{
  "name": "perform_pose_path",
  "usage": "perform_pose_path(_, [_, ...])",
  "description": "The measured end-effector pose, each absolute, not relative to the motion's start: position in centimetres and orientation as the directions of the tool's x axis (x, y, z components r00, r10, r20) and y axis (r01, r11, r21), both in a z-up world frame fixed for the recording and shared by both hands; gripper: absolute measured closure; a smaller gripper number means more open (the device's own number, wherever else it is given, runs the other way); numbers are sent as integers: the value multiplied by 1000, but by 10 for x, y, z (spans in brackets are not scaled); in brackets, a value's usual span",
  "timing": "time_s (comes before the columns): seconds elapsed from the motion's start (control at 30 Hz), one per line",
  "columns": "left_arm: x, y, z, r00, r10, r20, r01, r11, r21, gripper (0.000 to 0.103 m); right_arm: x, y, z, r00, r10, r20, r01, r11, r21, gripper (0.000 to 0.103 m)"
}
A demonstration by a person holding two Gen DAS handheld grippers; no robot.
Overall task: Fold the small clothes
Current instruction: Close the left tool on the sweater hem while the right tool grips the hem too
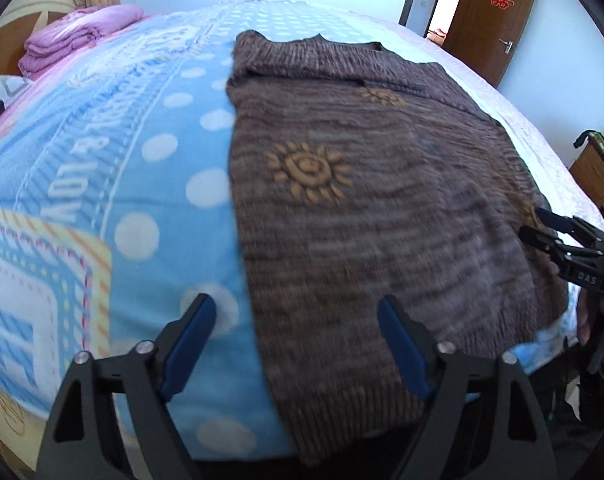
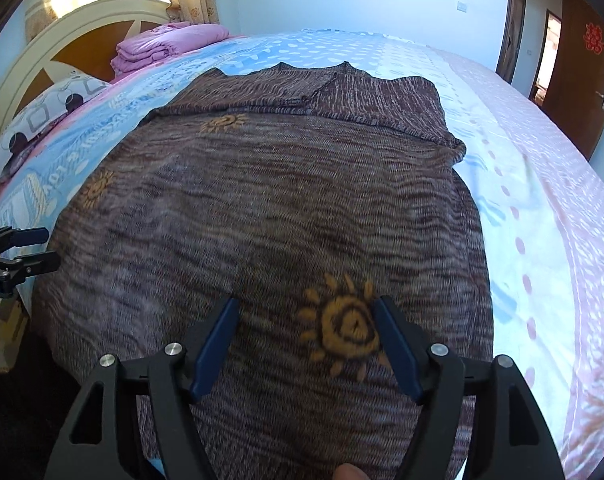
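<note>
Sweater [image 1: 381, 208]: lies flat on my blue dotted bedspread [image 1: 150, 152], sleeves tucked in.
Left gripper [image 1: 298, 312]: my fingers spread, empty, over its left edge.
Right gripper [image 2: 305, 316]: fingers spread, empty, above it.

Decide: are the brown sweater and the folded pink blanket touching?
Apart. The right wrist view shows blue bedspread between the sweater and the pink blanket.
</note>
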State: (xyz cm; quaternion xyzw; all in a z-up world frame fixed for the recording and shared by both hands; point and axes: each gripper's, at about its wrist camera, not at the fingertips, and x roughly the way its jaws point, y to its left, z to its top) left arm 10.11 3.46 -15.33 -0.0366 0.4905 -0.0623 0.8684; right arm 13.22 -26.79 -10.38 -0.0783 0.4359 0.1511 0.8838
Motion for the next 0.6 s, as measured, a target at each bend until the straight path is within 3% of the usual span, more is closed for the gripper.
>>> perform_pose_path(0.3, [78,45,-158,430,-275,-860,21,955,-295,35,112,-284,-107,593,235,-770,-312,949,49,31])
perform_pose_path(0.47, [75,43,-163,433,-271,-859,7,954,-298,39,107,-288,-108,603,246,-759,-314,948,58,31])
perform_pose_path(0.57, [73,42,-162,439,-231,-868,12,968,-252,72,106,-298,-104,600,265,-755,-297,950,98,31])
perform_pose_path(0.6, [73,44,-162,432,-241,-869,18,966,-259,95,104,-304,-101,605,271,-749,-284,952,114,31])
